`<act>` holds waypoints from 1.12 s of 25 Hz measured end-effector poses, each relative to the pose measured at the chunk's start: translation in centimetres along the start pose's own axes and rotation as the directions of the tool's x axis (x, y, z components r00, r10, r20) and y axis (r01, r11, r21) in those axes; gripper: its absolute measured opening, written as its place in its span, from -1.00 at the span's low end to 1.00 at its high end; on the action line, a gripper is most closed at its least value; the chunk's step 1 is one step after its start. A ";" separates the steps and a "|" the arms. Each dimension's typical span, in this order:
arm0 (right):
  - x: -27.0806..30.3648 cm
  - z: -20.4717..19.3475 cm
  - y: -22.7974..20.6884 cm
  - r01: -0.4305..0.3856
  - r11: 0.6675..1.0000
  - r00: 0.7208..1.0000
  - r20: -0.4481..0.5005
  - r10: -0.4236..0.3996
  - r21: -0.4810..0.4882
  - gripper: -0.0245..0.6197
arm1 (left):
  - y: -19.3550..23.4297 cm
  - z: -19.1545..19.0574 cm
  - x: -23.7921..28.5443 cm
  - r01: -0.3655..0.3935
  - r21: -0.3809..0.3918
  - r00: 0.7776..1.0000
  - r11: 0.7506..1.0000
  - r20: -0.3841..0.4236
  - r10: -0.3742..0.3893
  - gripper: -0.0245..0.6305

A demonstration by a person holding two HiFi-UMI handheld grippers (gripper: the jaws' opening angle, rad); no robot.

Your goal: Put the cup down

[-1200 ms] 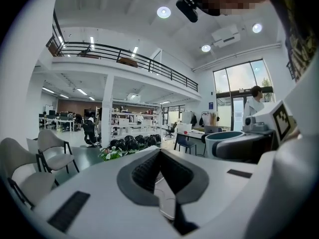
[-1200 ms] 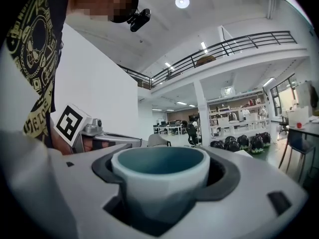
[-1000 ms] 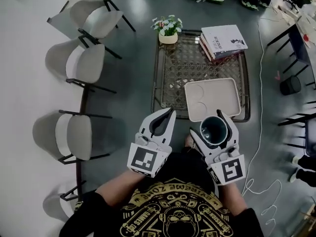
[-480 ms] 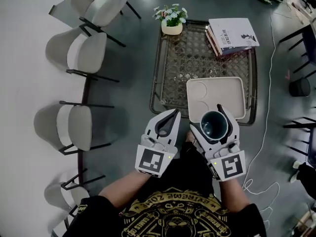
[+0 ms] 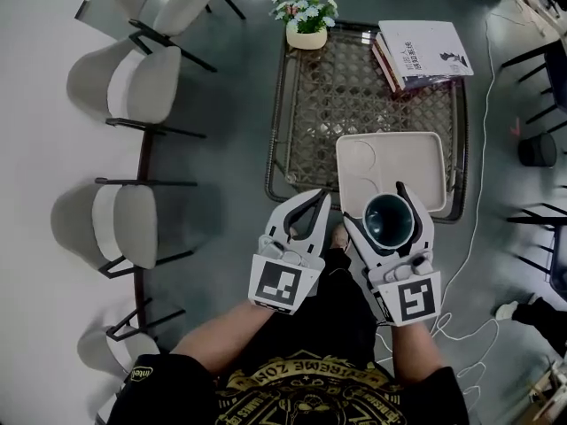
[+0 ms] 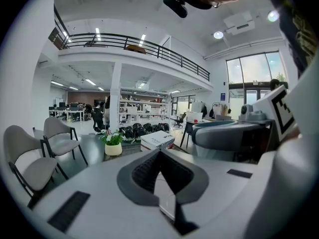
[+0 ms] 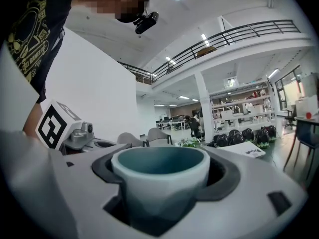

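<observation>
A teal cup point(image 5: 388, 220) sits upright between the jaws of my right gripper point(image 5: 383, 200), which is shut on its sides. The right gripper view shows the cup point(image 7: 160, 179) filling the gap, with its rim level. In the head view it hangs over the near edge of a beige tray point(image 5: 416, 153), which lies on a low wicker table point(image 5: 328, 113). My left gripper point(image 5: 317, 197) is beside it on the left, short of the table's near edge, its jaws shut together with nothing in them point(image 6: 160, 151).
A small flower pot point(image 5: 306, 25) and a stack of books point(image 5: 423, 51) stand at the table's far end. Grey chairs point(image 5: 133, 96) line the left side. A white cable point(image 5: 461, 321) trails on the floor at the right.
Both grippers have sunk a little toward the table, the right one still carrying the cup. The jaws of both look the same as before.
</observation>
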State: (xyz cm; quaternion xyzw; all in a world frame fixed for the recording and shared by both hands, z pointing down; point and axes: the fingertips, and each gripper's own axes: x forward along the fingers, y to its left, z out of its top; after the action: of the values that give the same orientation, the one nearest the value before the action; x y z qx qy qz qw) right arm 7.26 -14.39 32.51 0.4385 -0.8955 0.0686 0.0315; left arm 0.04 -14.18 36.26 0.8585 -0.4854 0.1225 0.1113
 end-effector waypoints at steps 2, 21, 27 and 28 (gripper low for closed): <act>0.3 -0.7 -0.1 0.004 1.000 1.000 0.000 -0.004 -0.005 0.29 | 0.2 -0.8 0.4 -0.001 -0.002 1.000 1.000 -0.008 0.001 -0.96; 1.7 -6.5 -1.5 0.006 1.000 1.000 0.011 -0.006 0.002 0.29 | 0.8 -7.0 3.4 -0.031 -0.032 0.995 0.999 -0.094 0.028 -0.96; 1.5 -7.5 -1.8 0.018 1.000 1.000 0.023 -0.019 0.008 0.29 | 0.3 -8.5 3.8 -0.019 -0.029 0.993 0.999 -0.115 0.015 -0.96; 1.5 -7.8 -2.0 0.022 1.000 0.999 0.024 -0.023 0.009 0.29 | 0.2 -8.7 3.9 -0.018 -0.028 0.993 0.999 -0.118 0.015 -0.96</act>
State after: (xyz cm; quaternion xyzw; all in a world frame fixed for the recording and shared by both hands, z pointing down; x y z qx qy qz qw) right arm 7.83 -15.61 40.55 0.4494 -0.8906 0.0671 0.0196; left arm 0.91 -14.80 45.74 0.8441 -0.4868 0.1666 0.1510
